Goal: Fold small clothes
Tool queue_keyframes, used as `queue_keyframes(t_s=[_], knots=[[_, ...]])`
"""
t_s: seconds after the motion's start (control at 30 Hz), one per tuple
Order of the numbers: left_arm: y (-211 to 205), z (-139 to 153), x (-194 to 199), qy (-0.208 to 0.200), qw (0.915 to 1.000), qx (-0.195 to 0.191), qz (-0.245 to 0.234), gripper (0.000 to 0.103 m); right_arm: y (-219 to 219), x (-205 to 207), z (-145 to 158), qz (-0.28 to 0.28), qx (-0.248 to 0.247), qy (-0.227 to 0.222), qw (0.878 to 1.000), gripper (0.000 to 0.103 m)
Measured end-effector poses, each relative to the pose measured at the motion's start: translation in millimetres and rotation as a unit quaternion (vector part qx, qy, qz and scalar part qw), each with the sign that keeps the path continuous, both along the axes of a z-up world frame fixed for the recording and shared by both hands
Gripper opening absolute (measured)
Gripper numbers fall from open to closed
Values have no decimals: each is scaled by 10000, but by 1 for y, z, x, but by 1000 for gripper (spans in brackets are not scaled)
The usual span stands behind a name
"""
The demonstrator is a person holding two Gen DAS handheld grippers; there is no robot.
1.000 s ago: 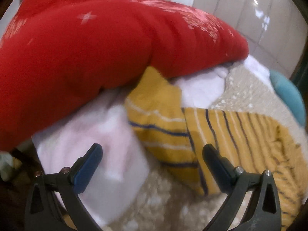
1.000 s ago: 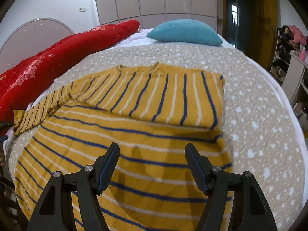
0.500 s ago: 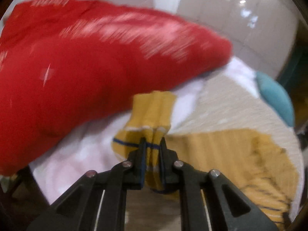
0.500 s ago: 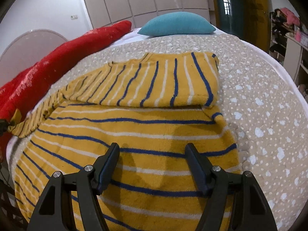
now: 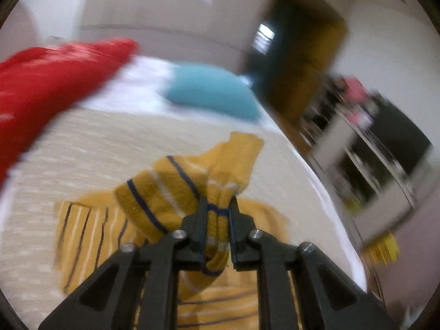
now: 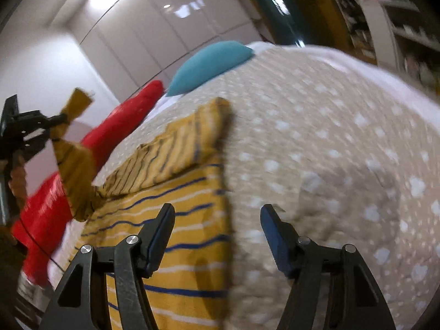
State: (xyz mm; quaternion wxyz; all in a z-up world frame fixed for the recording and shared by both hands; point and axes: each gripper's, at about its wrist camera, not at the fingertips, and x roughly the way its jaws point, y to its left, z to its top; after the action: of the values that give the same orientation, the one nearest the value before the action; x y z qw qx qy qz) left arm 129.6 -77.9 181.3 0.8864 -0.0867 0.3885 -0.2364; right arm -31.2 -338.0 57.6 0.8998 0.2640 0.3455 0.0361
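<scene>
A yellow sweater with blue and white stripes (image 6: 178, 206) lies flat on the bed, its right sleeve folded across its chest. My left gripper (image 5: 217, 206) is shut on the cuff end of the left sleeve (image 5: 170, 189), although its jaws are opening slightly. The sleeve hangs lifted above the sweater body (image 5: 82, 231). From the right wrist view, the left gripper (image 6: 59, 119) is high at the left, and the sleeve (image 6: 74, 170) trails down from it. My right gripper (image 6: 217, 217) hovers over the sweater's right edge. Its jaws are closing but still wide apart, with nothing pinched.
A beige dotted bedspread (image 6: 316, 137) covers the bed. A red duvet (image 5: 41, 88) lies along the left side and a teal pillow (image 5: 209, 90) sits at the head. Shelves (image 5: 371, 165) stand beyond the bed's right edge. A hand (image 6: 16, 176) holds the left gripper.
The left gripper shut on the sleeve cuff beside the red duvet, then lifted it up and swung it over the sweater. The right gripper slid to the sweater's right edge and rolled.
</scene>
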Motion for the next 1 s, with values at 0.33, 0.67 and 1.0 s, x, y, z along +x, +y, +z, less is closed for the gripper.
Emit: queue_keyframes(t_s=[0.33, 0.67, 1.0], knots=[[21, -35, -28, 316, 9985, 352, 261, 66, 7, 3, -4, 241, -229, -4, 9994, 75], [196, -85, -97, 362, 9762, 1002, 1889, 73, 17, 10, -9, 358, -629, 76, 9974, 84], [244, -143, -154, 1058, 9770, -94, 1848, 74, 23, 9, -7, 552, -835, 447, 9940, 85]])
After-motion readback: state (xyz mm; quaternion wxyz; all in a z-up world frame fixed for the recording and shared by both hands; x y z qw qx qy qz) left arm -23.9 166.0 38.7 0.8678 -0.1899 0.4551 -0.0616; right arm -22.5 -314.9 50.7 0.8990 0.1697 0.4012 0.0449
